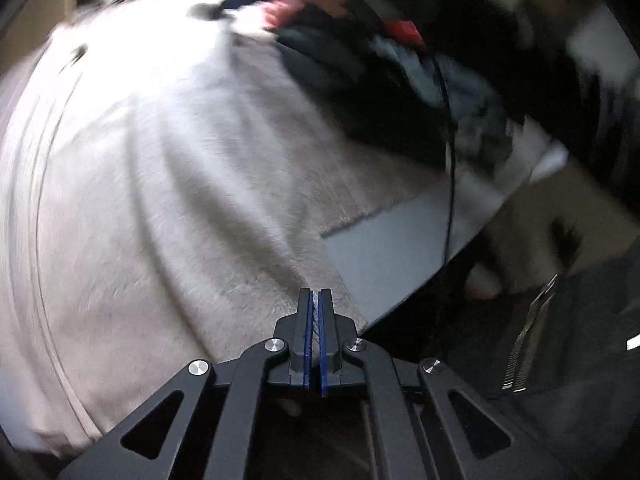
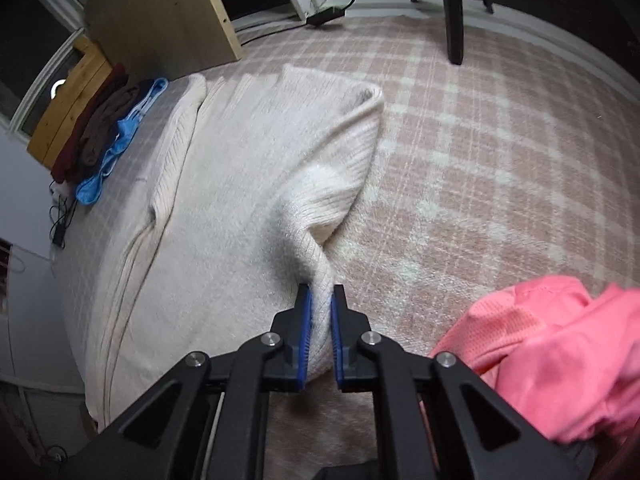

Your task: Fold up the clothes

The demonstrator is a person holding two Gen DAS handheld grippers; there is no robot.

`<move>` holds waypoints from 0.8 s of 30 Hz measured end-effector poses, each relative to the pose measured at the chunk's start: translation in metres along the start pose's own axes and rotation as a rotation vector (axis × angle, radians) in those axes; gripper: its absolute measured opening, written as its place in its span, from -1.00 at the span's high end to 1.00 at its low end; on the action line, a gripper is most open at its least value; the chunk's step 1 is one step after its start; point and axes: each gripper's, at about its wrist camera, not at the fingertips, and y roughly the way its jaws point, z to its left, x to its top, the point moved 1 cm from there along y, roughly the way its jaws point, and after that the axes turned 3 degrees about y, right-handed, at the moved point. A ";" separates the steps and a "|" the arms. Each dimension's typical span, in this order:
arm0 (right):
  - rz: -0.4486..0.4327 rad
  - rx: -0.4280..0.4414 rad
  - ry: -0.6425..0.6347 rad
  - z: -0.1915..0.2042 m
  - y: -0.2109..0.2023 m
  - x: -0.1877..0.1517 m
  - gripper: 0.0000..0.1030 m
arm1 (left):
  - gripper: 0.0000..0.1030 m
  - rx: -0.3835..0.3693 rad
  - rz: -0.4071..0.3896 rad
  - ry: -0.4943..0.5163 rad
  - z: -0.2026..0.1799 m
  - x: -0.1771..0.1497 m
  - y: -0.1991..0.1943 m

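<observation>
Sweater [image 2: 224, 208], cream and ribbed, lay spread over the pink-and-white checked rug [image 2: 480, 168] in the right wrist view, with 1 edge pulled up into a ridge. At the far left of that view, a stack of folded clothes [image 2: 96, 140] in dark red, brown and blue sat on the rug beside a wooden box [image 2: 68, 108], whose contents could not be seen. Further right, a plywood panel [image 2: 160, 12] stood behind the sweater. The right gripper [image 2: 320, 300] pinched the raised edge of the knit, its 2 blue pads [image 2: 305, 320] pressed against a thick fold. A black chair leg [image 2: 454, 20] stood on the rug beyond, and a pink garment [image 2: 552, 352] lay bunched at the lower right.

In the blurred left wrist view, the sweater [image 1: 160, 200] filled the left side, and the left gripper [image 1: 315, 300] was nearly closed, clamping a thin edge of the fabric. To the right lay a pile of dark clothing [image 1: 400, 92], too smeared to make out.
</observation>
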 end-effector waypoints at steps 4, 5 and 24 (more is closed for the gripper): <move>-0.013 -0.027 -0.003 0.020 -0.013 0.008 0.83 | 0.97 -0.043 -0.093 -0.115 0.022 -0.016 -0.025; -0.013 -0.040 -0.007 0.025 -0.015 0.011 0.83 | 0.97 -0.053 -0.113 -0.146 0.029 -0.021 -0.030; 0.085 -0.189 -0.014 -0.006 0.012 -0.006 0.81 | -0.05 0.111 0.010 0.312 -0.062 -0.015 0.016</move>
